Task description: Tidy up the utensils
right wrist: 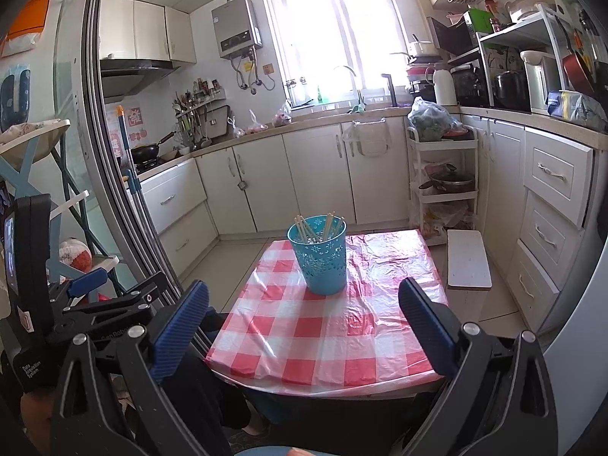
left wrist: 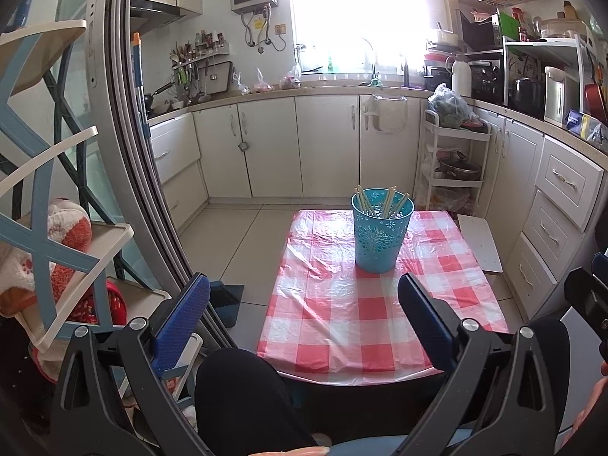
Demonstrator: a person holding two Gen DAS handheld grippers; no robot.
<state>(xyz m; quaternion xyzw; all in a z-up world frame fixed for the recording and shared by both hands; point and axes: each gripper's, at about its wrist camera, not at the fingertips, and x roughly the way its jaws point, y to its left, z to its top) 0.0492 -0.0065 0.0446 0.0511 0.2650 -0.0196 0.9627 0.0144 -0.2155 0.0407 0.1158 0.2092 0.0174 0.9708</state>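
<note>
On table (left wrist: 380, 315): chopsticks (left wrist: 387, 201) w/in basket (left wrist: 381, 233).

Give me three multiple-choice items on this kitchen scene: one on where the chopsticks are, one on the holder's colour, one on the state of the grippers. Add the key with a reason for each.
1. Where are the chopsticks?
A. Lying flat on the tablecloth
B. Standing in the holder on the table
C. Held in a gripper

2. What colour is the perforated holder?
A. Turquoise blue
B. Red
C. White

3. What state are the left hand-held gripper and right hand-held gripper in?
A. Both shut on chopsticks
B. One open, one shut
C. Both open and empty

Key: 1 B, their tips stick up out of the holder's rim. 2 A, it stands out blue against the red and white checked tablecloth. 3 C, each wrist view shows the fingers spread wide with nothing between them.
</note>
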